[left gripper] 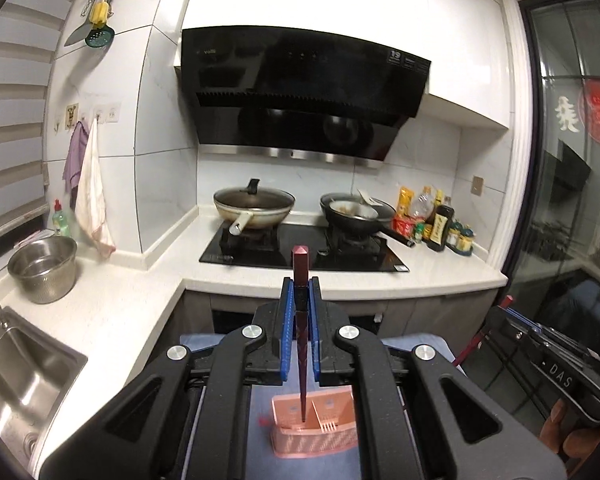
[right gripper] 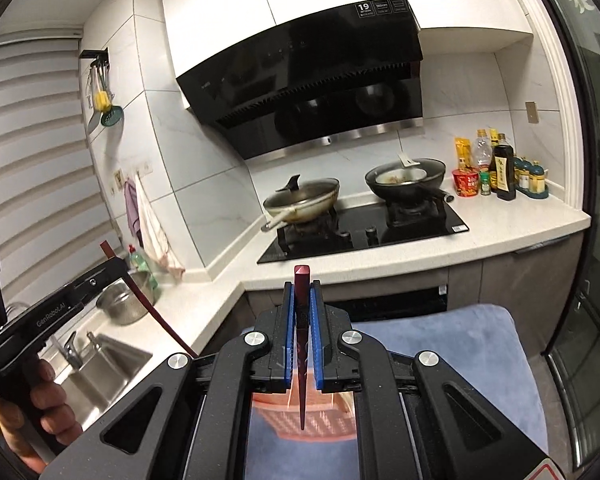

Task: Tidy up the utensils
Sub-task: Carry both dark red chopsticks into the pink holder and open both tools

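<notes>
Left hand-held gripper point(left gripper: 300, 292) aimed forward and slightly down, blue-padded jaws closed narrowly on a dark red, faceted chopstick point(left gripper: 301, 320). Chopstick upright between the pads, blunt end above the fingertips, thin tip reaching down into the pink perforated plastic utensil basket point(left gripper: 314, 428), in its left compartment beside the divider. Basket standing on a blue-grey cloth-covered surface point(left gripper: 204, 344), below the gripper.

Right hand-held gripper point(right gripper: 301, 296) in much the same pose, tilted a little, jaws likewise pinched on a second dark red faceted chopstick point(right gripper: 302, 320). Its tip hanging just above the same pink basket point(right gripper: 304, 416); whether inside the rim, cannot tell, since the basket looks blurred here. Blue-grey cloth point(right gripper: 452, 360) spreading to the right.

From the right wrist view, left gripper body point(right gripper: 52, 312) at the left edge, gripped by a bare hand point(right gripper: 44, 396), chopstick slanting through it.

Behind: white table point(left gripper: 340, 276), steel sink point(left gripper: 24, 376), steel colander pot point(left gripper: 44, 268), lidded cream wok point(left gripper: 254, 208), black pan with food point(left gripper: 358, 214).
</notes>
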